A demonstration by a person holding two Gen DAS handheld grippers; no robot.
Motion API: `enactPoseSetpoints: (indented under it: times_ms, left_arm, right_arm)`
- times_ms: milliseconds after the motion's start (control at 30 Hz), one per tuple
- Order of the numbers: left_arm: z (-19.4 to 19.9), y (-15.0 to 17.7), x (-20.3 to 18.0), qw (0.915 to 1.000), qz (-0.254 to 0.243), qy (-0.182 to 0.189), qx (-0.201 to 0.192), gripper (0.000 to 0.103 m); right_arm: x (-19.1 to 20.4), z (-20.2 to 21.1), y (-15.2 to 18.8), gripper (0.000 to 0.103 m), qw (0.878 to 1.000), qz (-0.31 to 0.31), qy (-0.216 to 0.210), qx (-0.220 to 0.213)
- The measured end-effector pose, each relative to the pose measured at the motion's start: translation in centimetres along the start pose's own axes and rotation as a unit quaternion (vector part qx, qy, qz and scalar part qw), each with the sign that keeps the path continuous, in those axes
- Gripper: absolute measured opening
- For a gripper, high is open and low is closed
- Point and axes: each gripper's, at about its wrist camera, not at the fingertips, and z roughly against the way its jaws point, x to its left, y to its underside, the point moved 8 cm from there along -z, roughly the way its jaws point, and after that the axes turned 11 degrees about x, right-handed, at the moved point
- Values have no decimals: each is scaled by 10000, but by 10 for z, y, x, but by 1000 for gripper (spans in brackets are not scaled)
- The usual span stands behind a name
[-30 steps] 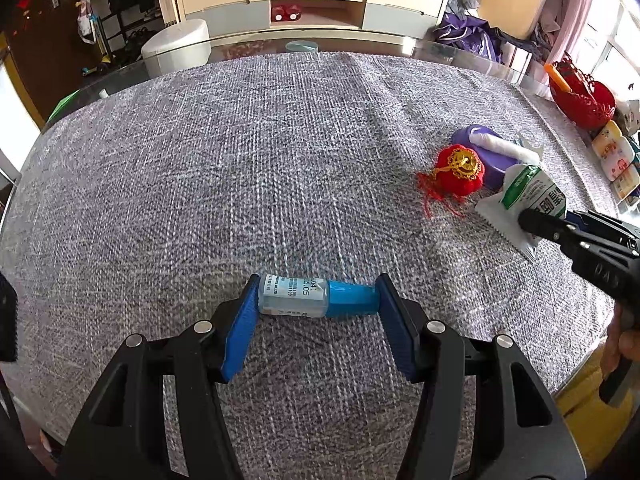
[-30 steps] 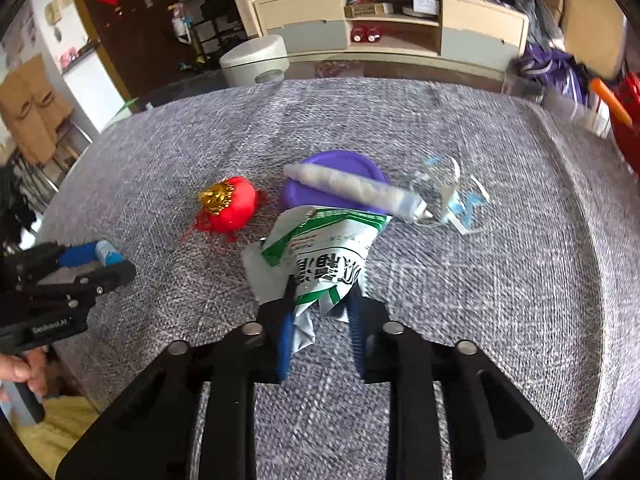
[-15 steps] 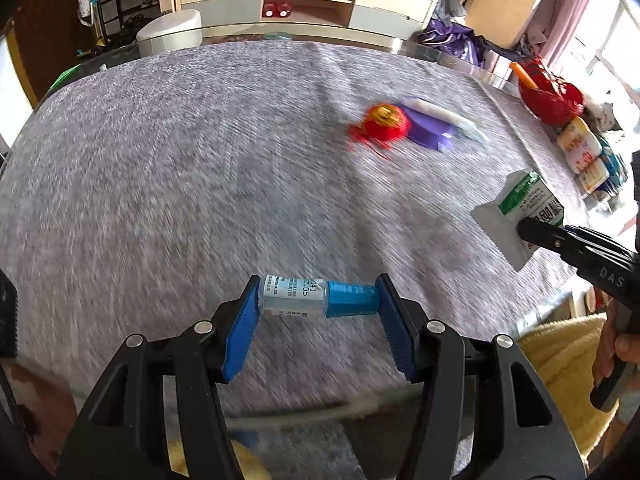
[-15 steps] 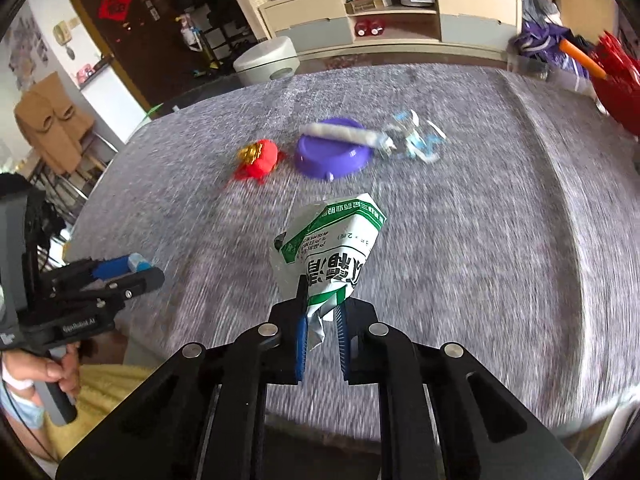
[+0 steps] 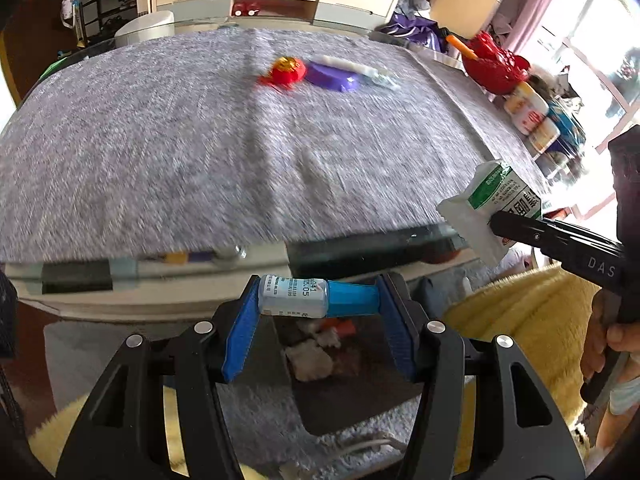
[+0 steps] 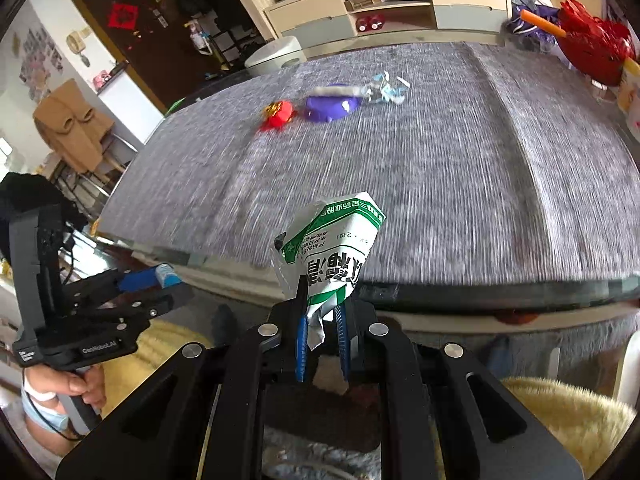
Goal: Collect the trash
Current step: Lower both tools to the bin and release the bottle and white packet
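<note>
In the left wrist view, the left gripper (image 5: 319, 300) sits at lower centre, its blue pads clamped end to end on one small vial (image 5: 318, 295), white-labelled body on the left and blue cap on the right. The vial hangs off the table, over a dark bin (image 5: 352, 368) on the floor that already holds a few scraps. It looks rigid, light and smooth, so I judge that it could slip or pivot if the squeeze eases; gripping it by the two ends suits its short length. At right of the frame, the right gripper (image 5: 496, 222) pinches one crumpled green-and-white packet (image 5: 496, 196) beyond the table edge. In the upper middle, on the grey tablecloth (image 5: 160, 140), lie one red ornament (image 5: 286, 71), one purple dish (image 5: 332, 77) and one white roll (image 5: 352, 67) across it.

In the right wrist view, the right gripper (image 6: 322, 340) is at lower centre, pads nearly together on the packet's (image 6: 332, 248) twisted lower end. The packet stands up from the pads; it looks soft, thin and nearly weightless, so it is best held by a bunched fold. At left, the left gripper (image 6: 160, 284) carries the vial (image 6: 166, 273). One clear crumpled wrapper (image 6: 386, 90) lies beside the dish (image 6: 328, 107) in the upper middle, with the ornament (image 6: 277, 115) to its left.
</note>
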Motion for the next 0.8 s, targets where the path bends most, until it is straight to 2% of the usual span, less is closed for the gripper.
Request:
enactPoseSetpoints:
  times_ms: [167,367,600,800]
  left_arm:
    - [-11,23,-12,9998,-29,65,163,54]
    - [-41,58,-24,9983,25,212,536,54]
    - [-77,83,-29,9953,149,137,949,55]
    - [-100,91,-26,9926,218,120,1185,55]
  right_arm:
    - [-1,-5,27,14,9999,-33,-48,162]
    - [-7,-37,60,14,9980,-252,-61,582]
    - [-23,-85,88,14,9917,-497,385,1120]
    - [-24,-109,91,15,9878,-498,621,1339]
